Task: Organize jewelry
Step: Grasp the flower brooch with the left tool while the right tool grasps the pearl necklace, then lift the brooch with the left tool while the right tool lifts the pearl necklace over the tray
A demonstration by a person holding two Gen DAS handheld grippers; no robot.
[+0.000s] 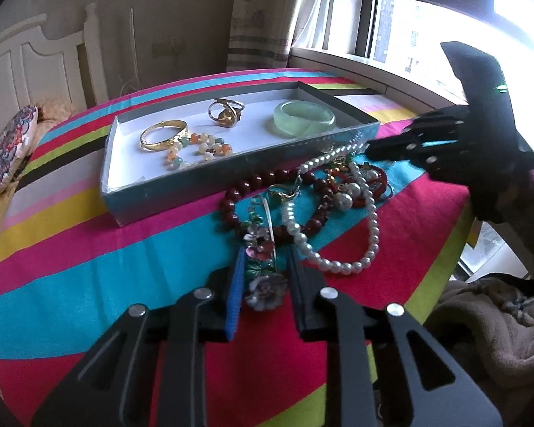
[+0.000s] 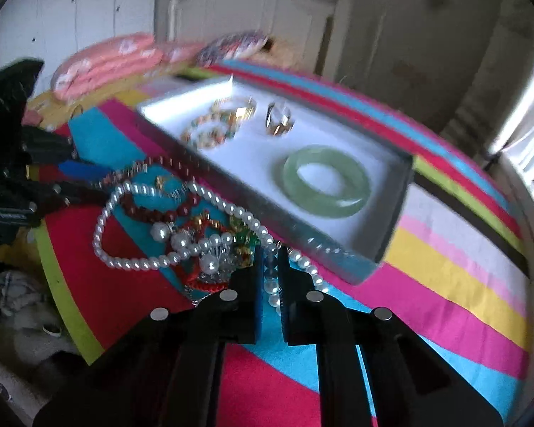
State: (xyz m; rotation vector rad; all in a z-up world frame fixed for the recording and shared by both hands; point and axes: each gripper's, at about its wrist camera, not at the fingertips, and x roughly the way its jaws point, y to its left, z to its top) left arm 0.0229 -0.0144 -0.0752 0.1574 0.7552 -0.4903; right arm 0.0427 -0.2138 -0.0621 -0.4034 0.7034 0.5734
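A shallow grey box (image 1: 181, 192) lies on a round table under a striped cloth (image 1: 89, 267). Inside it are seen a gold bangle (image 1: 163, 135), a multicoloured bead bracelet (image 1: 199, 151), a gold ring piece (image 1: 226, 110) and a green jade bangle (image 1: 304, 119). A tangled heap is observed just near of the box: a pearl necklace (image 1: 338, 267) and a dark red bead strand (image 1: 238, 188). The left gripper (image 1: 265, 274) is clenched on a flower-decorated bangle (image 1: 263, 249) at the heap's near edge. The right gripper (image 2: 271, 281) is closed on the pearl necklace (image 2: 135, 263) beside the box.
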